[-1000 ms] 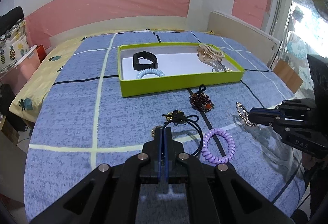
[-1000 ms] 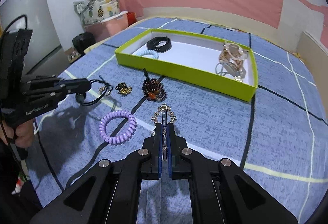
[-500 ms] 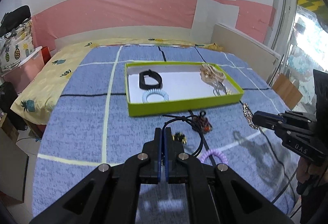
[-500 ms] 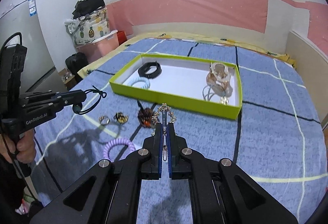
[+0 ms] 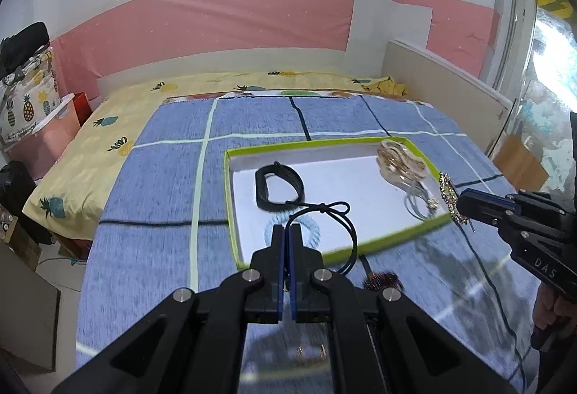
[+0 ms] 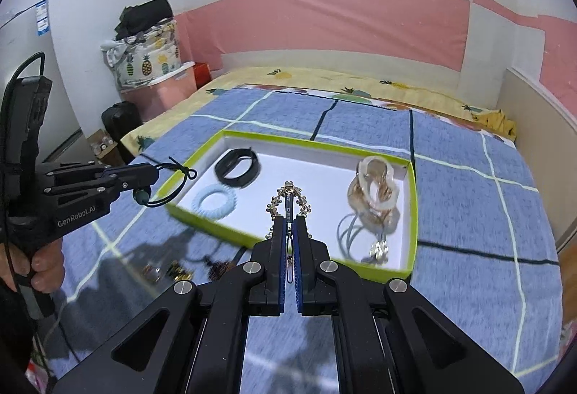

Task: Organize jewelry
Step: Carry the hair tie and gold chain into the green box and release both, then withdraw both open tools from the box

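My left gripper (image 5: 287, 230) is shut on a black cord bracelet (image 5: 339, 210), whose loop hangs over the near part of the green tray (image 5: 389, 242). My right gripper (image 6: 288, 224) is shut on a gold rhinestone piece (image 6: 288, 199), held above the tray's front wall (image 6: 223, 231). Inside the tray lie a black band (image 6: 238, 168), a light blue coil hair tie (image 6: 214, 201) and beige claw clips (image 6: 375, 188). The left wrist view shows the right gripper (image 5: 459, 204) at the tray's right corner. The right wrist view shows the left gripper (image 6: 155, 174) at the tray's left corner.
On the blue checked blanket (image 5: 162, 185) before the tray lie a dark red bead bracelet (image 5: 382, 280) and a gold ring (image 5: 310, 352). A pink storage box (image 6: 162, 94) with a pineapple bag stands left of the bed. A wooden board (image 5: 450, 84) lines the right side.
Both grippers have risen and moved forward to the tray, each carrying its piece. The purple hair tie has dropped out of view below them.
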Available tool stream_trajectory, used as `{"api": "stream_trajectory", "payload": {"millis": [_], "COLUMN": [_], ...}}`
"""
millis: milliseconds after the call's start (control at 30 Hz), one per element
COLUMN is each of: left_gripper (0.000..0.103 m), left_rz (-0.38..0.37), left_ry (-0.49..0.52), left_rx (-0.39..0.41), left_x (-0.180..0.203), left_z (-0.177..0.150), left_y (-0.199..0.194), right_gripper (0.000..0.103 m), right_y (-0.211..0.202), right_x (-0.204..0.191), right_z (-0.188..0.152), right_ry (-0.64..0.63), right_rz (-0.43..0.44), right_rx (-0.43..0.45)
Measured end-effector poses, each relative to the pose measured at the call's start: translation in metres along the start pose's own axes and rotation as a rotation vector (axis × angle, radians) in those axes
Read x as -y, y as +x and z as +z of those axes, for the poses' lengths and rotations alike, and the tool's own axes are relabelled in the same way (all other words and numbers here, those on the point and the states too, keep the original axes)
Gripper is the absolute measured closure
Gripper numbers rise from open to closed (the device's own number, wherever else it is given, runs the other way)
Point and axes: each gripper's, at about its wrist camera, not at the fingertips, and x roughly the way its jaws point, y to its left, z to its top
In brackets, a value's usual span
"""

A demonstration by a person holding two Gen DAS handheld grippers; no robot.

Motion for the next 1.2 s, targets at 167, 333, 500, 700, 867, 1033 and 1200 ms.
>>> {"api": "stream_trajectory", "payload": {"millis": [167,333,500,700,867,1033,1200], "left_gripper": [0.101,0.101,0.101,0.101,0.100,0.087,0.084], "left_rz": [0.030,0.054,0.074,0.083,0.071,0.050,0.049], "left_ry": [-0.003,-0.006,-0.020,-0.012,-0.008,-0.008,-0.021], "left_rx": [-0.047,-0.090,-0.119,-0.133,-0.137,-0.117,-0.085], "left_x": [-0.006,-0.010,-0.016,-0.016,-0.015,-0.015,-0.016], "left_z": [0.009,0.008,0.005,0.002,0.003,0.004,0.002], "left_y": [0.032,0.056,0.070,0.078,0.077,0.067,0.048], "right_gripper": [0.100,0.100,0.100,0.100,0.085,0.083,0.083], "right_y": [0.030,0.059,0.074,0.085,0.082,0.068,0.044], "right_x": [0.013,0.023,0.030,0.032,0.032,0.028,0.025], "right_z": [0.008,0.008,0.003,-0.001,-0.001,0.003,-0.001], "right_ry": [0.022,0.036,0.053,0.064,0.063,0.057,0.065], "right_rz": [-0.018,-0.034,-0.024,-0.026,-0.025,-0.018,-0.010], "right_rx": [-0.042,-0.099,-0.140,-0.180,-0.177,-0.141,-0.110]}}
